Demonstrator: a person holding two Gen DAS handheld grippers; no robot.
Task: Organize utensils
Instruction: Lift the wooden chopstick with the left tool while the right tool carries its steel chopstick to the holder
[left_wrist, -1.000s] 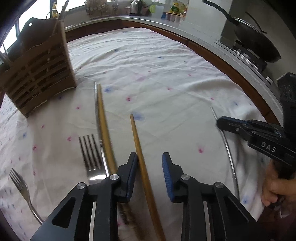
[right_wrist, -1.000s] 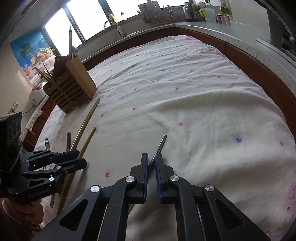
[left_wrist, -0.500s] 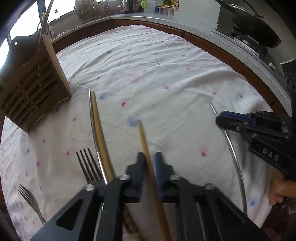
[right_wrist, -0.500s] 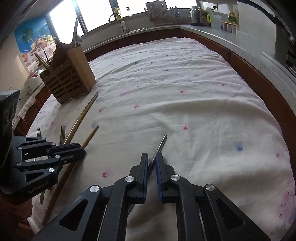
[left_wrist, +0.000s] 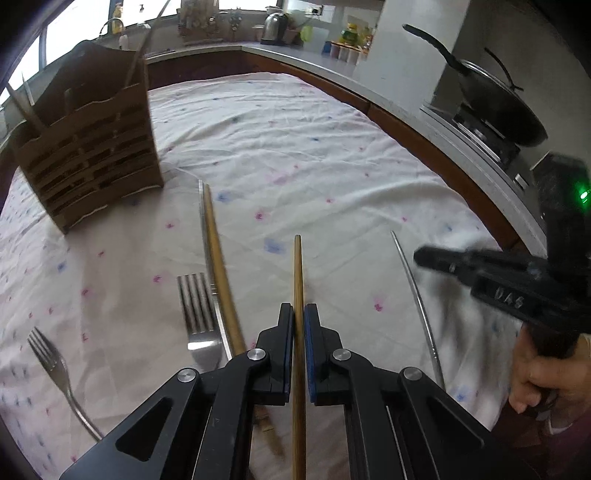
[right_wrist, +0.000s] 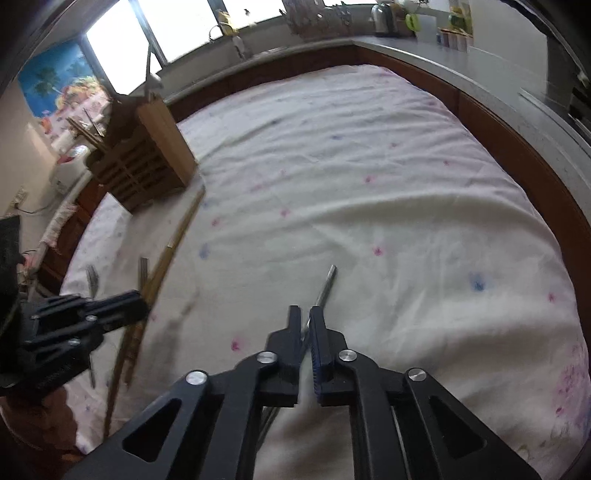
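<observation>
Pinching a wooden chopstick (left_wrist: 297, 280) between its fingers, my left gripper (left_wrist: 299, 314) points it out over the tablecloth (left_wrist: 295, 155), with a second wooden chopstick (left_wrist: 218, 251) and a fork (left_wrist: 195, 310) lying just to its left. My right gripper (right_wrist: 304, 321) is clamped on a metal chopstick (right_wrist: 327, 284). The wooden holder (left_wrist: 88, 155) stands upright at the far left of the cloth.

Letters on a gripper

We see pale raised letters on the side of the right gripper (left_wrist: 506, 275) in the left wrist view. They are blurry and look like "DAS", but we cannot be sure. We find no other words or numbers we can read.
</observation>
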